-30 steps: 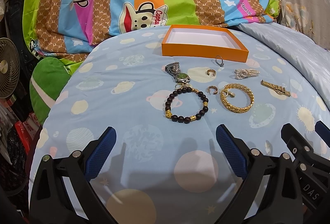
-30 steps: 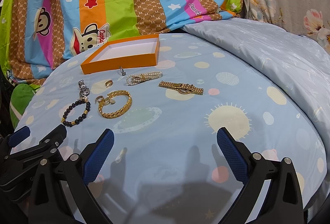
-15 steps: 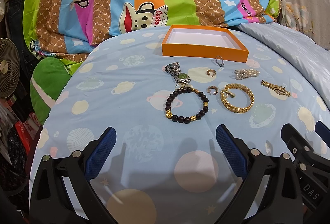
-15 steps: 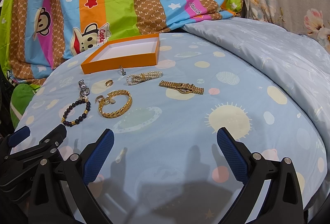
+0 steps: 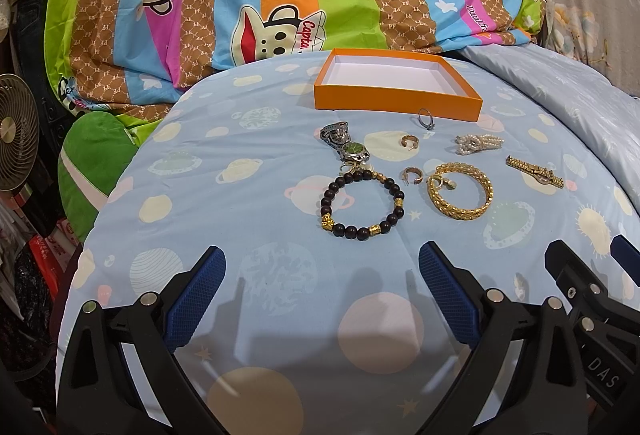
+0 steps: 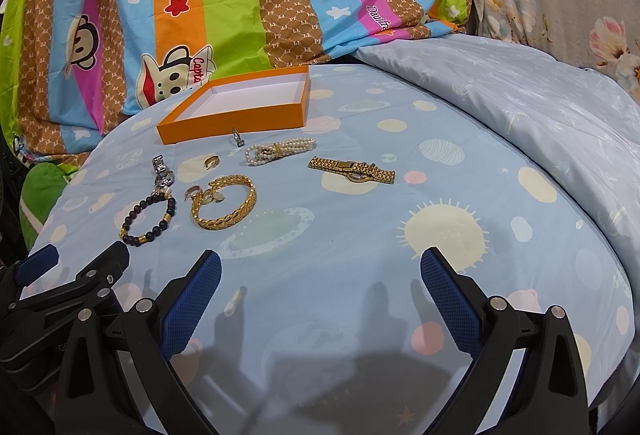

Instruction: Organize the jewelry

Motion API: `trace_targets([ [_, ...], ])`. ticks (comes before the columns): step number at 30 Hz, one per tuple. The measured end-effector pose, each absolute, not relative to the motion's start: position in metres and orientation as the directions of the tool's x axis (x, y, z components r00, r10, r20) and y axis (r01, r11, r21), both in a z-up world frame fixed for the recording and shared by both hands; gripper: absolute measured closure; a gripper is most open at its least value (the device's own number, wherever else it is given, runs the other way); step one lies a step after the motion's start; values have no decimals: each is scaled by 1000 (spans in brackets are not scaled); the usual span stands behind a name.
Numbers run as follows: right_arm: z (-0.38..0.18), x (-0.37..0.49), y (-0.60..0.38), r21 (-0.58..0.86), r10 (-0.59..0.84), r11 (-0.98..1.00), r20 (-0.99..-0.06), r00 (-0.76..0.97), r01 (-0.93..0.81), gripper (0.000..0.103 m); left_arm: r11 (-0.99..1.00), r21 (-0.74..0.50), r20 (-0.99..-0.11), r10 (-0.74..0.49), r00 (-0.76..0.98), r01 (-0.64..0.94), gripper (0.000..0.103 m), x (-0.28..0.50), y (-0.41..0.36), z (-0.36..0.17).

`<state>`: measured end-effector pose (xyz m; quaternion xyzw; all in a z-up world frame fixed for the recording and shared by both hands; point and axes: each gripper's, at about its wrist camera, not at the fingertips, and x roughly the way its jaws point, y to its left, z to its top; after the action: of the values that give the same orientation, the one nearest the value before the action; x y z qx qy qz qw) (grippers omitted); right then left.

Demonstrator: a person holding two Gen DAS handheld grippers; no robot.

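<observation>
The left gripper (image 5: 320,277) fills the bottom of the left wrist view, its blue-padded jaws spread wide and holding nothing. The right gripper (image 6: 320,279) sits the same way at the bottom of the right wrist view, jaws apart and empty. Both hang over the pale blue planet-print bedsheet (image 5: 248,235), well short of the jewelry.

Just above the left gripper, at frame centre, lies the dark wooden bead bracelet with gold spacers (image 5: 362,205). To its right lies the wide gold woven bangle (image 5: 460,191), with a small gold hoop earring (image 5: 412,175) between them. Above the beads rests the steel-banded watch with a green dial (image 5: 346,145). Farther right sit the bundled white pearl strand (image 5: 478,145) and the slim gold link watch (image 5: 534,171). At upper centre stands the shallow orange cardboard box with a white inside (image 5: 396,101), nothing in it, and a thin silver ring (image 5: 426,119) just below its front wall.

All these pieces look light. The bangle seems stiff, so pinching across one side of its band should hold. The bead bracelet is probably strung and floppy, likely to sag and roll between the pads; taking two or three beads squarely looks safest. The soft sheet may bunch under descending pads, and the little rings look easy to miss.
</observation>
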<state>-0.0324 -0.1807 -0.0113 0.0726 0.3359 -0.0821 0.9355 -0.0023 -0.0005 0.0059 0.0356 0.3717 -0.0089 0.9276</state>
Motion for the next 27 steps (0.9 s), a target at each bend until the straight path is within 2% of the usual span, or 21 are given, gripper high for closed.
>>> trace_targets([
  [20,-11,-32,-181,87,-98,976,-644,759,200,5,997,59,-690,9,723,43,8,-3,-1,6],
  [27,-13,-25,-195,171,-3,972,-681,732,163,5,997,1,-704,-57,708,80,7,-2,10,11],
])
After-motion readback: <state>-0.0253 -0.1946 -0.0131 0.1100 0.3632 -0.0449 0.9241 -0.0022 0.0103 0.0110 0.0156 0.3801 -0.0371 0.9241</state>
